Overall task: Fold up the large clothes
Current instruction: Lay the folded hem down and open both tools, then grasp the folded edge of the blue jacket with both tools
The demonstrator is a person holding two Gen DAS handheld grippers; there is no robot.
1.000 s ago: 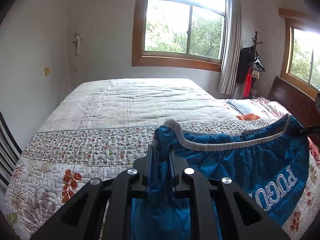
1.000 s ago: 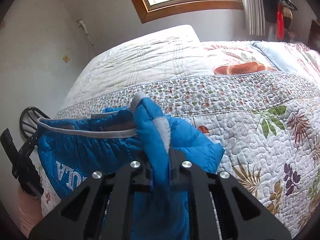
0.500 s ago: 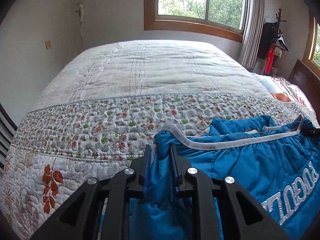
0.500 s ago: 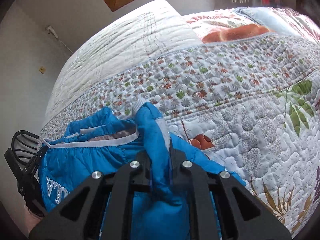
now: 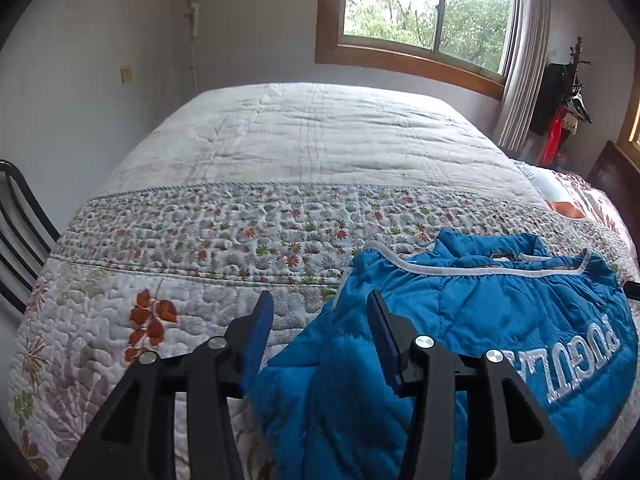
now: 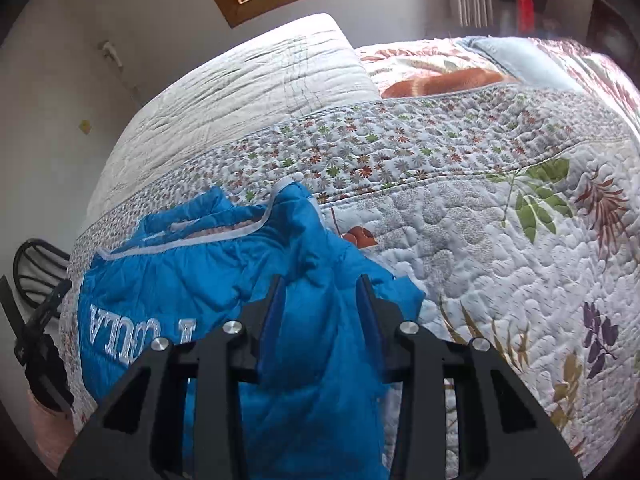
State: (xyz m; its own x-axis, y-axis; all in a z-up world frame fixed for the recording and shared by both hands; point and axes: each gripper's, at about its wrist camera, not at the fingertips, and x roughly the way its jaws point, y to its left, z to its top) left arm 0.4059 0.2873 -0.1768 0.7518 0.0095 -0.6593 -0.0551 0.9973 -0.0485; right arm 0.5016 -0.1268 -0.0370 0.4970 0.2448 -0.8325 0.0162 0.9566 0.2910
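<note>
A puffy bright blue jacket [image 5: 480,320] with white trim and white stitched lettering lies rumpled on the flowered quilt [image 5: 240,240] near the bed's front edge; the left gripper [image 5: 320,312] and right gripper [image 6: 320,292] both stand wide apart over the jacket, gripping nothing

A floral quilt [image 5: 224,240] covers the bed. A wood-framed window [image 5: 420,12] with a curtain [image 5: 524,60] stands behind.
</note>
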